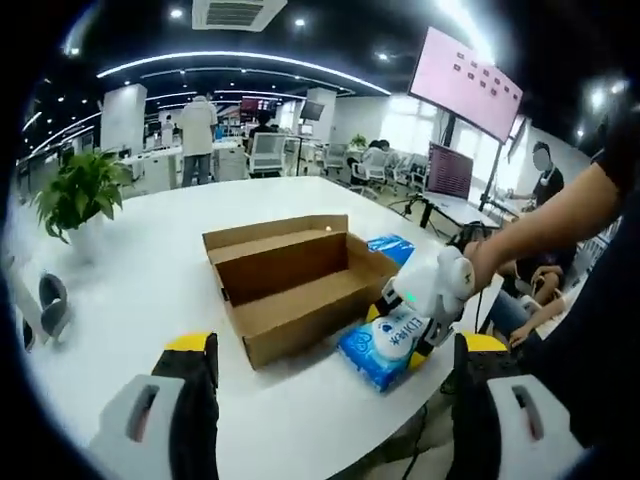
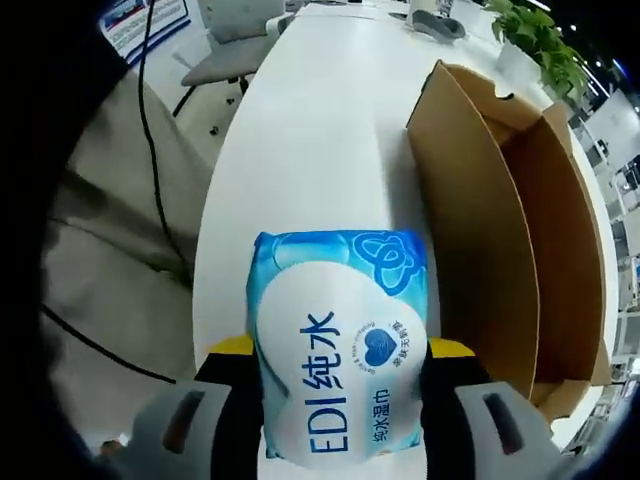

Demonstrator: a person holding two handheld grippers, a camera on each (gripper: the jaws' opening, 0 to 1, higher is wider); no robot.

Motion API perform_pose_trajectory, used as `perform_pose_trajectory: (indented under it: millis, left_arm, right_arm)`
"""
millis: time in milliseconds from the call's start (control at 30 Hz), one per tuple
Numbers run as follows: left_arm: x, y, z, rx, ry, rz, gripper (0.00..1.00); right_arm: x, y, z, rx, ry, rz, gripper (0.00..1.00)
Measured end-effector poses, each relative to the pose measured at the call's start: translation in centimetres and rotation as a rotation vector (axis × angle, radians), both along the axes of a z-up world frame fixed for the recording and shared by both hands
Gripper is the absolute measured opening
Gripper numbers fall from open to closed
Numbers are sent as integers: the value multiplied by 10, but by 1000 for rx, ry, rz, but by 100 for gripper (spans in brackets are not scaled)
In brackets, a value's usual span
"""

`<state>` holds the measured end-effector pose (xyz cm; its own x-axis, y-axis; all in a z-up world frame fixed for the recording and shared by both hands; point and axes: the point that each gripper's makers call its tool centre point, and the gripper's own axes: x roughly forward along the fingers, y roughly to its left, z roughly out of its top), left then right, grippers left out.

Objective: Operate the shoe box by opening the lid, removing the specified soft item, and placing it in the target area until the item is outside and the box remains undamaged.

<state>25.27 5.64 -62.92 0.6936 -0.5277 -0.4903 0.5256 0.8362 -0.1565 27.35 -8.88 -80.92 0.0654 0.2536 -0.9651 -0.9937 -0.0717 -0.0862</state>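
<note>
Right claw point(image 2: 340, 400) clamps the wipes pack point(image 2: 338, 340) beside the open box point(image 1: 290, 280) (left claw point(image 1: 335, 400) apart); a loose squeeze could drop it off the worktop point(image 2: 300, 120) edge.

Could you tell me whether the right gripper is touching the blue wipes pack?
Touching. In the right gripper view, the right gripper has its fingers pressed against both sides of the blue wipes pack, outside the cardboard box.
</note>
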Motion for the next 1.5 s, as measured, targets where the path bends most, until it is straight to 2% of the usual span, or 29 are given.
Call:
perform_pose_trajectory:
  millis: [167, 300, 533, 733, 800, 933, 1500]
  left_arm:
    - [1, 0, 8, -25, -17, 10, 99]
    - [-3, -4, 6, -17, -14, -1, 96]
    - [-10, -12, -3, 10, 4, -31, 98]
    - [-3, -8, -9, 60, 16, -25, 96]
    - [-1, -8, -9, 57, 15, -26, 96]
    - [4, -8, -6, 60, -27, -45, 94]
    - [10, -8, -18, 92, 4, -64, 90]
  right_arm:
    - [1, -7, 0, -4, -1, 2, 61]
    - [0, -17, 0, -15, -3, 8, 61]
    - [1, -35, 0, -21, -3, -14, 60]
    - [2, -49, 0, -22, -2, -45, 60]
    - [2, -55, 0, -28, -2, -49, 60]
    - [2, -65, 0, -40, -2, -60, 60]
    - [3, -101, 0, -47, 0, -83, 60]
